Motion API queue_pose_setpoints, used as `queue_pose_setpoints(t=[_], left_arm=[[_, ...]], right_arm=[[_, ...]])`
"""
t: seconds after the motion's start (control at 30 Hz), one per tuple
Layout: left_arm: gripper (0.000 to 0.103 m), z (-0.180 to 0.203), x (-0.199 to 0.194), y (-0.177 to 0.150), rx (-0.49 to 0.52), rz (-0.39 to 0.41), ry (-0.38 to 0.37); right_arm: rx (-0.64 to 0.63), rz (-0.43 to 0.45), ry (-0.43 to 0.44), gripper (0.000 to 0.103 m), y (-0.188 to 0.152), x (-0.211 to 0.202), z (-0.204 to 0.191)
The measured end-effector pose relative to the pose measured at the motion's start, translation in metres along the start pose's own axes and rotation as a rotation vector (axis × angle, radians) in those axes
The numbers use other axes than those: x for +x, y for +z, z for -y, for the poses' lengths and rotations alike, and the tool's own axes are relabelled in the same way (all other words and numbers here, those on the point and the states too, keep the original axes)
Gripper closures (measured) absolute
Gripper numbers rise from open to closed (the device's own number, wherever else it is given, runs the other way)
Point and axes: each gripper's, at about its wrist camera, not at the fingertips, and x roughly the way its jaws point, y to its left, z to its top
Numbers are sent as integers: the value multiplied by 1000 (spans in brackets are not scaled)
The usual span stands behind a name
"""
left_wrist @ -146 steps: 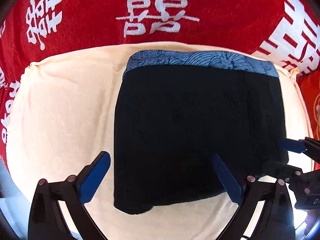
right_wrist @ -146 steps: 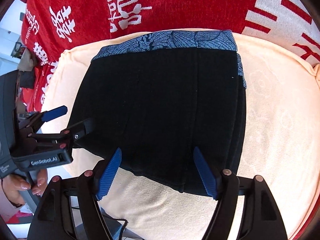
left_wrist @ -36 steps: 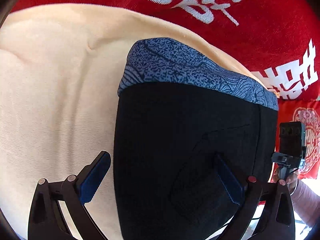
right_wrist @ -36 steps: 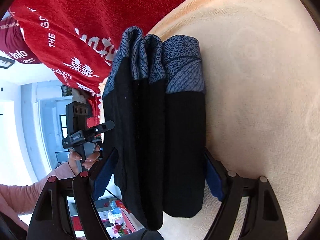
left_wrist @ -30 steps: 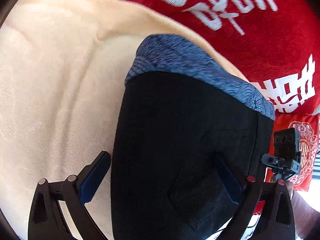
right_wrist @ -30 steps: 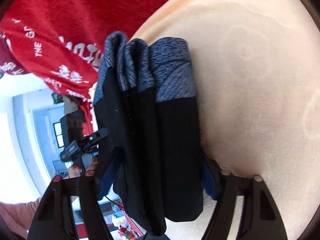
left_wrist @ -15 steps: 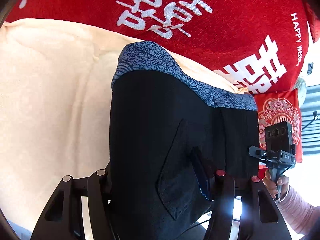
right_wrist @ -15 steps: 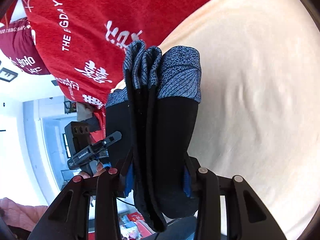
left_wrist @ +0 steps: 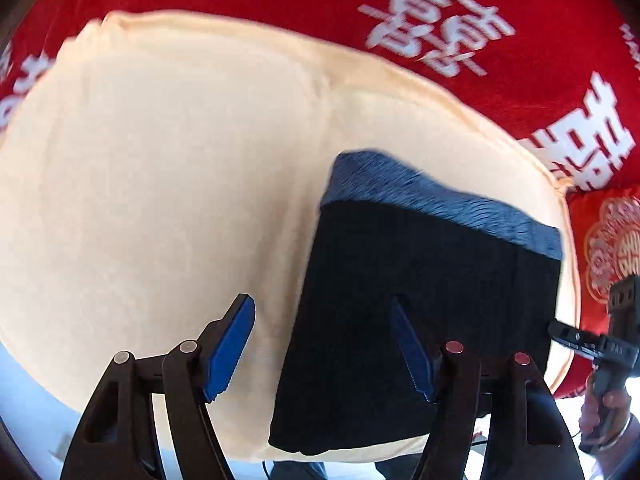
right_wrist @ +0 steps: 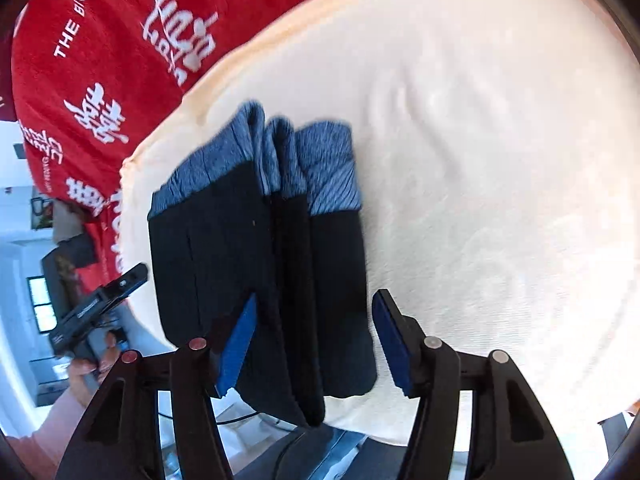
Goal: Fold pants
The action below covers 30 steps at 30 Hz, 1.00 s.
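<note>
Folded black pants with blue patterned waistband (left_wrist: 432, 304) lie on cream cloth pad (left_wrist: 160, 184), near its edge. Red blanket with white characters (left_wrist: 500, 32) beyond. Left gripper (left_wrist: 324, 344) just opened, empty. Right gripper (right_wrist: 316, 340) parted, pants fold between, grip unclear.

Both wrist views look steeply down, sharing the folded pants (left_wrist: 420, 300).

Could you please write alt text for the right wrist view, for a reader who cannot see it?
Folded black pants with a blue patterned waistband lie on a cream cushion, between the open blue-padded right tongs, whose pads stand clear of the cloth. At far left a hand holds the left tongs beside a red blanket with white lettering.
</note>
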Motion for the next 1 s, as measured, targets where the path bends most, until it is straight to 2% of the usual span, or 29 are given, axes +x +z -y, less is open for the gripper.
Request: queue_pose_setpoints(t=[0.07,0.1,0.23,0.3,0.37,0.47,0.5,0.63,0.73,0.87,0.97,1.0], left_arm=[[31,16,-7,8,76,22,-37],[22,25,-8,13,117,33,-49],[20,74,11,36,242,64,-69],[20,84,28,43,236,49,-63],[20,78,46,45,197,33,-38],[19,70,62,41,189,24,-15],[15,69,64,41,187,27,-12],[13,70,60,40,181,5,22],[13,74,53,33,184,-6,81],[13,69,40,8,151,-39,119],[13,66,29,-16,121,-55,143],[6,67,26,-23,117,-58,151]], right_arm=[[-23,39,22,77,9,-11,-12],[-44,59,30,77,12,-15,-20],[-135,77,19,77,29,-5,-56],[-170,59,-36,78,32,9,-56],[-179,33,-80,78,35,25,-48],[-187,43,-70,81,34,31,-41],[-193,42,-70,81,34,31,-42],[-180,28,-67,81,32,26,-44],[-132,13,-60,76,24,19,-43],[-97,6,-77,43,-4,8,-40],[-80,-13,-91,41,-25,7,-40],[-70,-19,-97,40,-33,6,-40]])
